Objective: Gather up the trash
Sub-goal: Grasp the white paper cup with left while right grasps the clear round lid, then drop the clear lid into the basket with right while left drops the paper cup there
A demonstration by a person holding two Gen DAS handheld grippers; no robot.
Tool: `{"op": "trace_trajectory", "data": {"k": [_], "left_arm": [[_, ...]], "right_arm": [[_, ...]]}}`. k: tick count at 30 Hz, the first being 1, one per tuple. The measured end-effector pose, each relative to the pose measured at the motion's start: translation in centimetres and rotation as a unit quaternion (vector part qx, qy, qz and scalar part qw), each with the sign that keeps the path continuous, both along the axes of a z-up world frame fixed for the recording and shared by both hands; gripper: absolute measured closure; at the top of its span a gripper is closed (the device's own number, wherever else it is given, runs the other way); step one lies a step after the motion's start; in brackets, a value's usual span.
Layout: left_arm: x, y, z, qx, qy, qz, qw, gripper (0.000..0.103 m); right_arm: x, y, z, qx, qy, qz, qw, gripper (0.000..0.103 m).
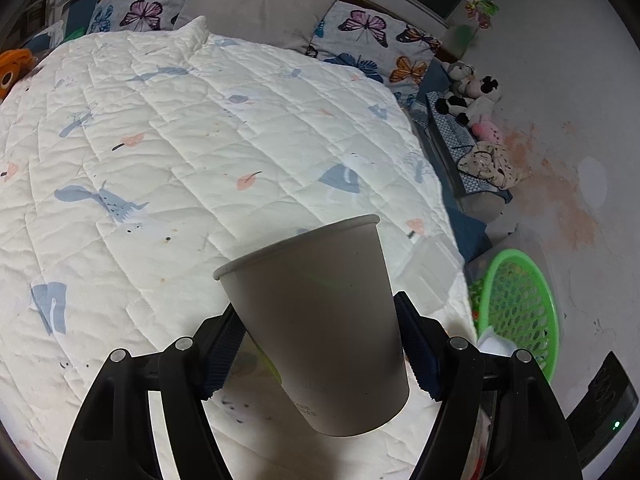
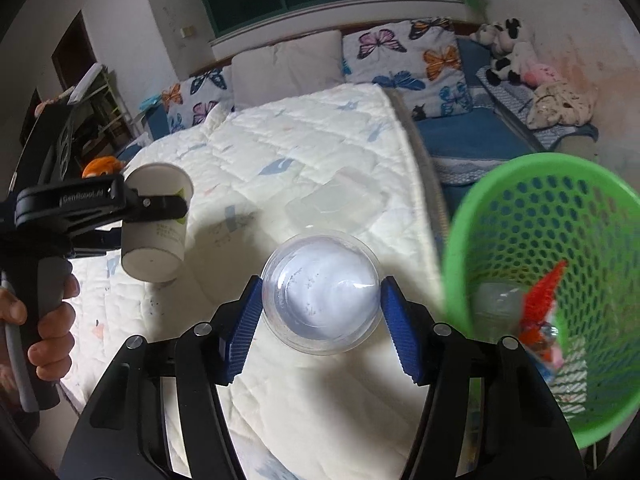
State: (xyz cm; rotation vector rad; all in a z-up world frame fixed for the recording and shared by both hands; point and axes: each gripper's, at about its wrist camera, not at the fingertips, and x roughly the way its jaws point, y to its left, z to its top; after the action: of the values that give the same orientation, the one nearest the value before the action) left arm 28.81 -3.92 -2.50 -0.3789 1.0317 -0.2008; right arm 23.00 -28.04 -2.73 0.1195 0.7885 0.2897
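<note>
**Kid one:** Over the bed (image 1: 200, 140), a white paper cup (image 1: 320, 328) is being held up by the left gripper (image 1: 320, 356). It is pinched on both sides by the blue pads (image 1: 224, 356), and it is tipped a little.

**Kid two:** Can the same cup be seen from the other side?

**Kid one:** Yes. From the right wrist view the paper cup (image 2: 158, 222) is seen lifted off the quilt (image 2: 320, 160), with a hand (image 2: 44, 320) wrapped around the black handle.

**Kid two:** What is held by the right gripper (image 2: 320, 320)?

**Kid one:** A clear plastic cup (image 2: 320, 292) is seen between its two blue fingers (image 2: 400, 336). The round rim is touched by a pad on each side, so it looks squeezed. Something white and cloudy is seen inside it.

**Kid two:** Where is the green basket (image 2: 500, 200)?

**Kid one:** It is placed just beside the bed, on the right. A clear bottle (image 2: 496, 304) and a red and blue wrapper (image 2: 544, 320) are seen lying in it.

**Kid two:** What else is seen?

**Kid one:** A clear flat box (image 2: 340, 200) is left on the quilt, behind the plastic cup. Butterfly pillows (image 2: 400, 56) are lined up at the back, and a cow toy (image 2: 508, 52) is sat near the wall.
</note>
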Motion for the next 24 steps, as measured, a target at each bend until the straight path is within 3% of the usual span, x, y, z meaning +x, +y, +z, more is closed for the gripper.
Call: {"op": "trace_trajectory", "data": {"k": [12, 24], "left_arm": [[-1.8, -3.8, 1.9, -0.002, -0.014, -0.038, 0.9992, 0.033], [-2.3, -9.5, 2.4, -0.001, -0.016, -0.084, 0.9963, 0.033]], "right_arm": [[-2.6, -5.8, 1.5, -0.008, -0.007, -0.059, 0.998, 0.043], [-4.2, -11.4, 0.4, -0.039, 0.007, -0.111, 0.993, 0.043]]}}
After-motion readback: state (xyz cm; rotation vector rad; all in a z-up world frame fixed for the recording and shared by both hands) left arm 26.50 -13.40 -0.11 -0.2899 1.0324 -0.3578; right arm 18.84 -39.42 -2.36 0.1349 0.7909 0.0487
